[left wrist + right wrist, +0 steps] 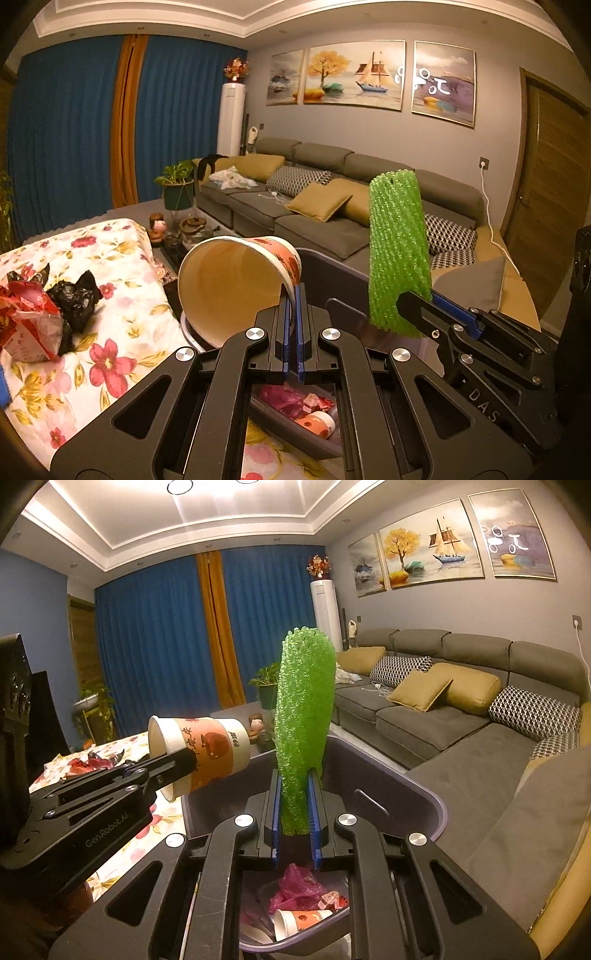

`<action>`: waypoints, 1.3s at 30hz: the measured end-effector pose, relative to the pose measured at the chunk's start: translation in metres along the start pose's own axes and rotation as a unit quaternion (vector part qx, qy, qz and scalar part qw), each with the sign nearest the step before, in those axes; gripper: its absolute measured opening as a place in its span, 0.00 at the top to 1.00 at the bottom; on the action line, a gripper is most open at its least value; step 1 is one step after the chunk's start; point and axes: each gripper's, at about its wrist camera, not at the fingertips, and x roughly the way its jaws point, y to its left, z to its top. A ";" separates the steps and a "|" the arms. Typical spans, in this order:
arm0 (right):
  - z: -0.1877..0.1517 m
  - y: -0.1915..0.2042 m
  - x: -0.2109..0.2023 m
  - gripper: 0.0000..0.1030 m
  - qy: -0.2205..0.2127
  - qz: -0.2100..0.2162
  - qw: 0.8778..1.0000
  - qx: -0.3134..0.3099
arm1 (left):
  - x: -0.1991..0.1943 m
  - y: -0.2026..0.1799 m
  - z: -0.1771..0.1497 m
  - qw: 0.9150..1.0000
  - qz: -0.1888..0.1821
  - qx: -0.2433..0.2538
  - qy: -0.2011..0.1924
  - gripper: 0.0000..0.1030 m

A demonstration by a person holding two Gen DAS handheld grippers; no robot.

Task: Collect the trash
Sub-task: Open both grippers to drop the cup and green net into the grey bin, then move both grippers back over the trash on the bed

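Left claw (294,295) is pinching the rim wall of a paper cup (236,284); the cup lies tipped, its long axis near level, mouth turned back toward the wrist camera and base pointing away; in the right wrist view the same cup (207,755) is seen side-on, held over the near left corner of the bin. Right claw (295,801) is pressed onto the lower end of a green foam net sleeve (304,716); the sleeve stands close to upright, long axis vertical, free end uppermost.

The grey bin (424,805) sits directly below and forward of both claws; its opening already holds a pink plastic bag (299,890) and a second paper cup (299,921). The governing relation: both held items are above the bin mouth, the sleeve nearer its centre, the cup nearer its left edge; the right claw appears the better placed to release first.

Both claws are held level, side by side, fingers pointing across the bin toward the sofa (461,716). Further trash, a black bag (75,301) and a red wrapper (26,325), remains on the floral-covered worktop (122,332) to the left, not yet collected.
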 end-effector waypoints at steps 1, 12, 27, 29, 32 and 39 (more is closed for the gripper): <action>0.000 0.001 0.001 0.86 0.001 0.001 1.000 0.000 | 0.001 0.000 0.000 1.000 -0.001 0.000 0.000 0.98; 0.001 -0.009 0.003 0.61 0.000 -0.011 1.000 0.016 | 0.009 0.002 -0.002 1.000 -0.026 0.003 0.003 0.97; 0.001 -0.008 -0.010 0.34 -0.020 -0.022 0.999 0.013 | -0.016 0.034 -0.016 0.999 0.042 -0.019 -0.013 0.21; 0.000 -0.003 -0.011 0.31 -0.021 -0.021 1.000 0.011 | -0.025 0.041 -0.018 0.998 0.060 -0.022 -0.015 0.19; -0.001 0.005 -0.010 0.28 -0.018 -0.012 1.000 0.007 | -0.041 0.056 -0.026 0.995 0.097 -0.025 -0.018 0.18; -0.007 0.041 -0.007 0.26 -0.007 0.025 1.000 -0.016 | -0.082 0.104 -0.044 0.983 0.177 -0.039 -0.025 0.17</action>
